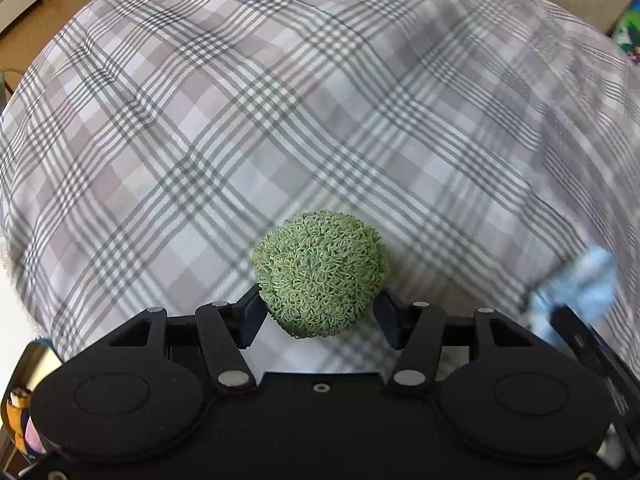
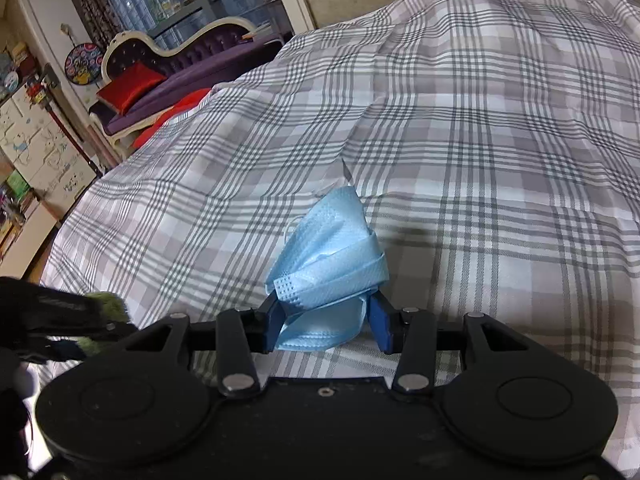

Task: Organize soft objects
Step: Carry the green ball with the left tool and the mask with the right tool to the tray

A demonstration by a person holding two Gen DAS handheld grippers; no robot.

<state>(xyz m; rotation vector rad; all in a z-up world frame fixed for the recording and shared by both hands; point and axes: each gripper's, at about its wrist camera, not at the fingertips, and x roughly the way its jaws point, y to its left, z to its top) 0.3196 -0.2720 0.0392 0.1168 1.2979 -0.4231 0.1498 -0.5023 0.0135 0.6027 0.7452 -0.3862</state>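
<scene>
Item one: we log a green looped scrubber ball (image 1: 320, 274), round and curly-textured, clamped between the two fingers of the left claw (image 1: 320, 312). The pads press its lower sides, and it sits above the plaid bedspread (image 1: 280, 100), over the part of the bed nearest us.

Item two: we log a light blue face mask (image 2: 328, 264), crumpled and folded over itself, pinched between the blue-padded fingers of the right claw (image 2: 326, 322). Its upper end stands up past the fingertips; its lower fold hangs between them, above the same bedspread (image 2: 480, 140).

Item three: we note each claw in the other's view. From the left wrist, the right claw and its mask (image 1: 580, 280) appear blurred near the bed's right edge. From the right wrist, the left claw with a sliver of the green ball (image 2: 106, 304) shows at far left.

Item four: beyond the bed's far left corner we record a purple chaise (image 2: 192, 68) with a red cushion (image 2: 130, 86).
</scene>
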